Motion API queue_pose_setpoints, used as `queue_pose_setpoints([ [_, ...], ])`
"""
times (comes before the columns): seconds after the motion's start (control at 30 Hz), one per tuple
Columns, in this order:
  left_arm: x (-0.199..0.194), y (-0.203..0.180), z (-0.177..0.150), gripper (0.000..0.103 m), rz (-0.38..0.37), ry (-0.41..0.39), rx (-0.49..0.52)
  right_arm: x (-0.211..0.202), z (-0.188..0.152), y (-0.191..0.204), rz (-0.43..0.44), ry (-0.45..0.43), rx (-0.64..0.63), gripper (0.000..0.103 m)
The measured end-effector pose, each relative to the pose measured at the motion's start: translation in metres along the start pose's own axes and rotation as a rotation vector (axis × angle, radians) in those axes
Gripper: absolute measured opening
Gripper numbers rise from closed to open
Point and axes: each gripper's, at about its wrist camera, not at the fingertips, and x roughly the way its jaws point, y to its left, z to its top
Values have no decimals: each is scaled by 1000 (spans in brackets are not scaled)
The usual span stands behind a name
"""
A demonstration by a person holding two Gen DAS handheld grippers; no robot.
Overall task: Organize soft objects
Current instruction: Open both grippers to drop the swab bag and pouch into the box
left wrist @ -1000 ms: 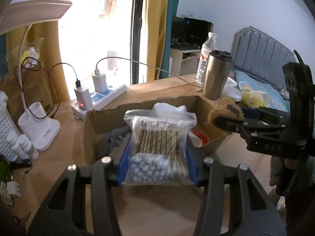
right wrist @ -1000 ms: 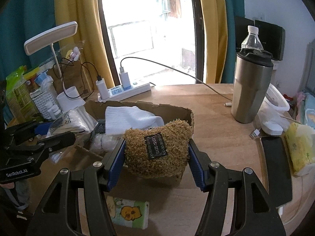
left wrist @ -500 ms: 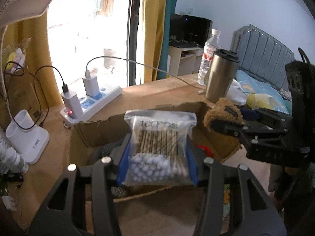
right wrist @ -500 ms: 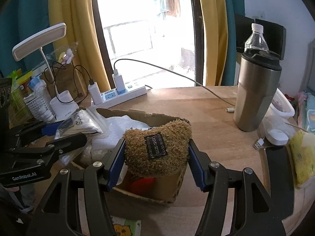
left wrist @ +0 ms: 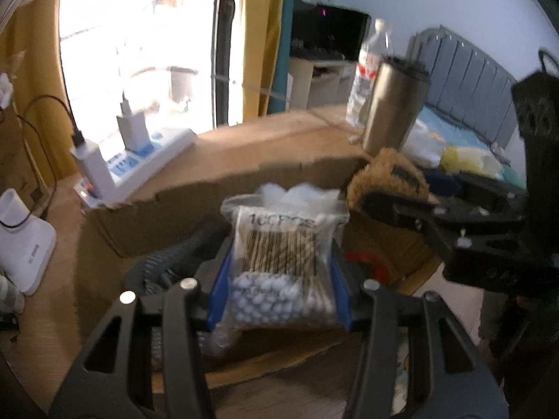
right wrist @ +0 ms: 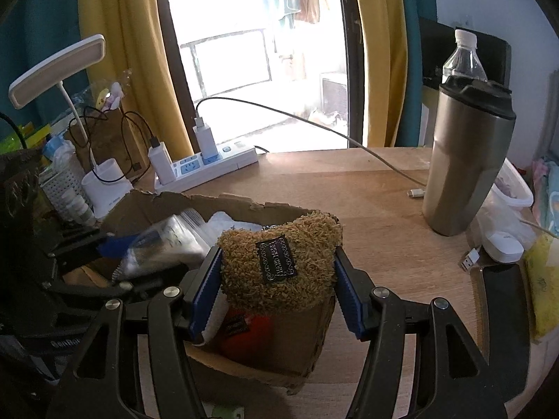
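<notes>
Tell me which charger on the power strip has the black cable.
The white charger nearer the desk lamp end of the white power strip: the left one, with a black cable. The other white charger carries a grey cable.

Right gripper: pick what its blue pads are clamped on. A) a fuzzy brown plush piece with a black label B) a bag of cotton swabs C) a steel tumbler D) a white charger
A: the right gripper pinches the fuzzy brown plush piece above the cardboard box.
</notes>
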Motion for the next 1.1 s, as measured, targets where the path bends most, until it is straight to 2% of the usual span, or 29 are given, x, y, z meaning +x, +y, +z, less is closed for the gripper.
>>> queue_pose_setpoints([
  [0.07, 8, 0, -2, 51, 1, 34, -2, 3, -1, 1, 6, 8, 1, 64],
  [0.27, 15, -1, -5, 55, -6, 64, -1, 8, 0, 3, 6, 22, -2, 65],
  [0.33, 18, -2, -5, 66, -5, 75, 5, 9, 0, 3, 9, 24, 1, 65],
  [0.6, 16, 3, -5, 76, 0, 77, -20, 11, 0, 5, 13, 29, 4, 74],
  [0.77, 13, 5, -3, 78, 1, 77, -36, 8, 1, 8, 17, 20, 19, 82],
  [1.1, -8, 5, -5, 80, 9, 46, -42, -11, -2, 7, -1, -6, 40, 82],
])
